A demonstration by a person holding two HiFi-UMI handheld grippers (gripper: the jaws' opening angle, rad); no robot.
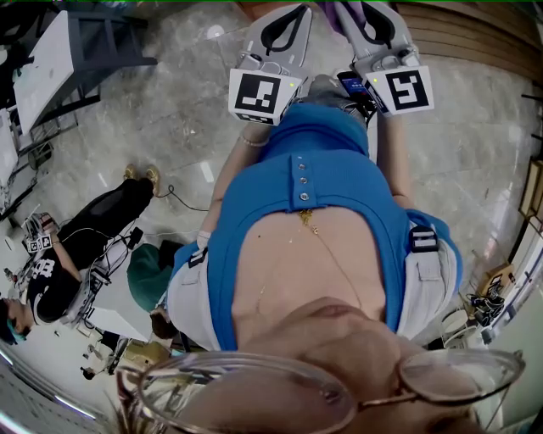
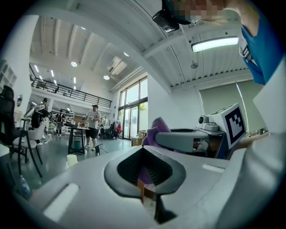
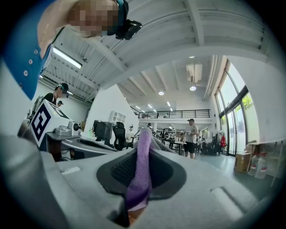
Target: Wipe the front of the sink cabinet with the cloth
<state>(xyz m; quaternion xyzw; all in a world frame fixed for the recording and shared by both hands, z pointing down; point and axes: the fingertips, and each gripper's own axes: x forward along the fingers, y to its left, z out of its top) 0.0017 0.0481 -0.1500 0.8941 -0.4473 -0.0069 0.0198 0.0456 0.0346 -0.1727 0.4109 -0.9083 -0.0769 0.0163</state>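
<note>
Both tools are tucked in tight against the wearer's blue shirt (image 1: 331,186), side by side at belly height and apart, noses pointing away from the body over the marble floor (image 1: 170,110). The left forearm (image 1: 233,174) runs down the left side of the torso to a braceleted wrist just behind the left tool (image 1: 288,25). The right forearm (image 1: 396,165) does the same down the other side to the right tool (image 1: 377,21). The marker cubes face up at the head camera. In the right gripper view, the purple cloth (image 3: 142,165) is pinched firmly between the right tool's jaws, a fold standing up through the gap and poking out past the tip. The left tool's jaws are drawn together. A sliver of purple shows low in their gap, but it may only be the cloth seen beyond, hard to say. From the left gripper view the cloth bulges off the right tool's nose, just beside the left one. A person in black (image 1: 76,263) sits off to the left.
</note>
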